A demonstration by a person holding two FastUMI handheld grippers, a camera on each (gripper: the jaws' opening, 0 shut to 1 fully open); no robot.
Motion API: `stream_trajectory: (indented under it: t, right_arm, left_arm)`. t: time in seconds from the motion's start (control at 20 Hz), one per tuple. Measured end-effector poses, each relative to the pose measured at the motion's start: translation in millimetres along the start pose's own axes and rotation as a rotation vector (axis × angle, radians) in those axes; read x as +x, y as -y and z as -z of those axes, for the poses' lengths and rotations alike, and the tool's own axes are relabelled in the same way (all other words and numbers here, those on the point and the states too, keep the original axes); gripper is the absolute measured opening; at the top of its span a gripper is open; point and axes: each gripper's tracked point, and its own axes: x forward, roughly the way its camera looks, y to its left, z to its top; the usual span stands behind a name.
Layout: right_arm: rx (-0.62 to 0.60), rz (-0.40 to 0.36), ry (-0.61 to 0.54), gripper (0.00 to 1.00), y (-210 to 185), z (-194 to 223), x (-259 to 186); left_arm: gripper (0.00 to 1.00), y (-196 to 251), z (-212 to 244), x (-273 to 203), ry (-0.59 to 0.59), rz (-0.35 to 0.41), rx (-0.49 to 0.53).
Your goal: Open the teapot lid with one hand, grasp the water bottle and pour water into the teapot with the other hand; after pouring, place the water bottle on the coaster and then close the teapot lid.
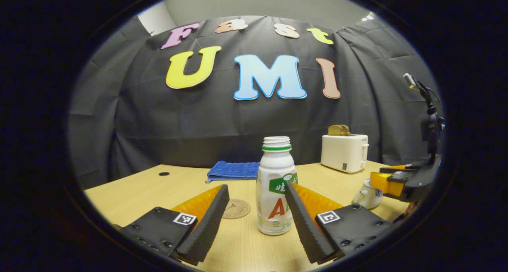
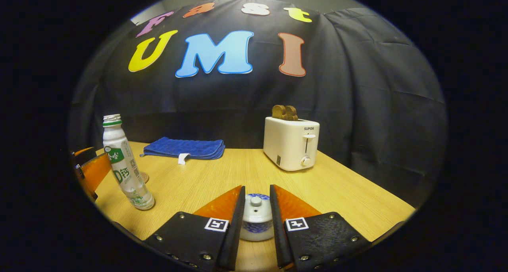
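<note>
Left gripper (image 1: 254,220) wide open around upright, uncapped bottle (image 1: 276,186), not touching. Right gripper (image 2: 256,214) narrowed around teapot (image 2: 256,216); contact with lid (image 2: 256,204) unclear. Coaster (image 1: 235,208) beside bottle.

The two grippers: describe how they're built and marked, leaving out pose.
The left gripper and right gripper match: two wedge-shaped fingers faced with ribbed pads, on flat black plates held by screws, each plate carrying a small square black-and-white marker. In the left gripper view, a dark mast rises from the right gripper.
</note>
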Motion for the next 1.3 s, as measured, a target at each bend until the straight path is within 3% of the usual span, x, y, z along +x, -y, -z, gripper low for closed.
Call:
stream_trajectory:
  t: [0.1,0.15,0.35,0.4,0.6,0.85,0.95,1.0,1.05,1.25,1.3]
  right_arm:
    - [-0.022,0.018,0.01,0.38,6,1,15]
    - [-0.029,0.017,0.012,0.1,3,-4,8]
    - [-0.032,-0.011,0.03,0.1,3,-4,4]
    - [-0.034,-0.01,0.032,0.0,3,-5,4]
    - [-0.03,-0.024,0.053,0.0,1,-9,1]
    - [-0.018,-0.03,0.195,0.0,0,-41,-23]
    - [-0.041,-0.043,0.218,0.0,-5,-43,-29]
    - [-0.044,-0.054,0.219,0.0,-9,-42,-31]
    - [-0.045,-0.069,0.217,0.0,-13,-41,-32]
    - [-0.062,-0.08,0.232,0.0,-13,-43,-37]
    - [-0.061,-0.081,0.237,0.0,-13,-44,-38]
  left_arm:
    - [0.99,1,3,1,-0.002,0.001,0.001]
    - [0.99,1,2,0,-0.001,0.0,0.001]
    - [0.99,-1,-2,-2,0.014,-0.009,0.002]
    - [0.99,-1,-2,-1,0.019,-0.01,0.005]
    - [1.0,3,-2,-1,0.026,0.011,-0.012]
    - [0.98,17,2,0,0.025,0.044,-0.076]
    - [0.95,30,-3,1,0.04,0.054,-0.039]
    - [0.92,34,-4,1,0.047,0.049,-0.006]
    - [0.94,36,-2,3,0.049,0.035,0.021]
    - [1.0,30,10,25,-0.007,-0.056,-0.019]
    - [0.94,33,10,30,-0.013,-0.051,-0.028]
